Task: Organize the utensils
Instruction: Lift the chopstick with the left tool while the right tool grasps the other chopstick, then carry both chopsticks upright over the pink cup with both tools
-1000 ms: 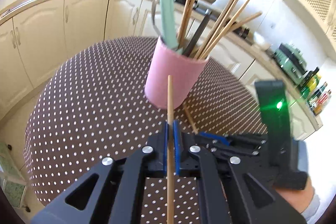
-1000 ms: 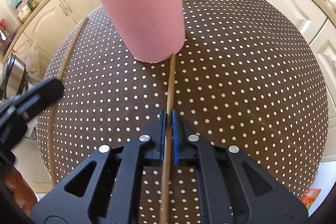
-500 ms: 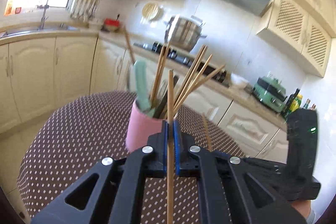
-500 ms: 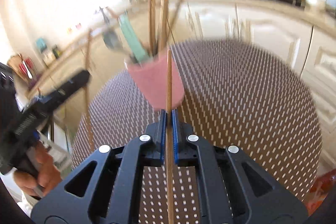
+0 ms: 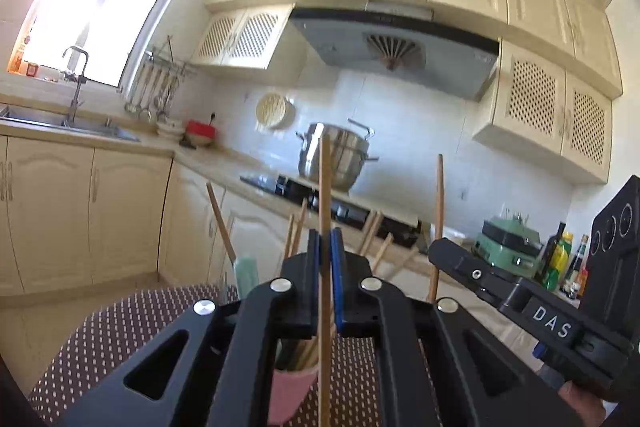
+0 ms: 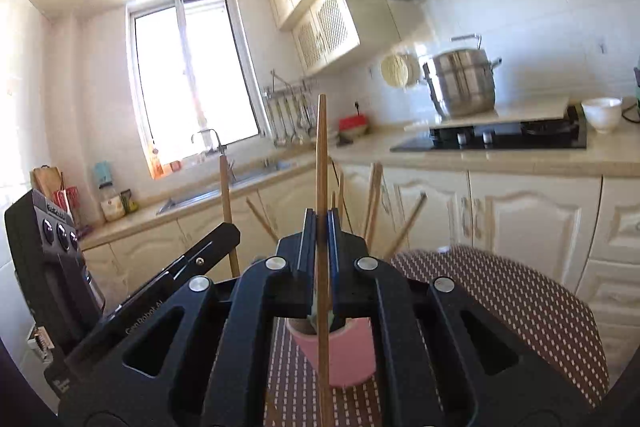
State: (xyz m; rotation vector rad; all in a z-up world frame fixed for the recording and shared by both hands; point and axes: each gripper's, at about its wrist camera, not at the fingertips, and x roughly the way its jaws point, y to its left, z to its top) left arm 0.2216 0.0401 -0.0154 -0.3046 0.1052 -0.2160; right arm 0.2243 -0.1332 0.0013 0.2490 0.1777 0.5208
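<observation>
My left gripper (image 5: 325, 247) is shut on a wooden chopstick (image 5: 325, 195) and holds it upright. Its lower end hangs beside the rim of the pink cup (image 5: 290, 393) on the dotted table. My right gripper (image 6: 321, 227) is shut on a second wooden chopstick (image 6: 321, 167), also upright, its lower end in front of the pink cup (image 6: 344, 359). The cup holds several chopsticks and a mint-green handle (image 5: 246, 275). Each gripper shows in the other's view: the right gripper on the right (image 5: 496, 279) and the left gripper on the left (image 6: 192, 263).
The brown dotted tablecloth (image 6: 520, 307) covers a round table. Behind are cream cabinets, a sink with tap (image 5: 76, 67), a steel pot (image 5: 340, 159) on the hob, and a white bowl (image 6: 602, 113) on the counter.
Both grippers have tilted up from pointing down at the table to level, lifting their chopsticks off the table to stand upright over the pink cup.
</observation>
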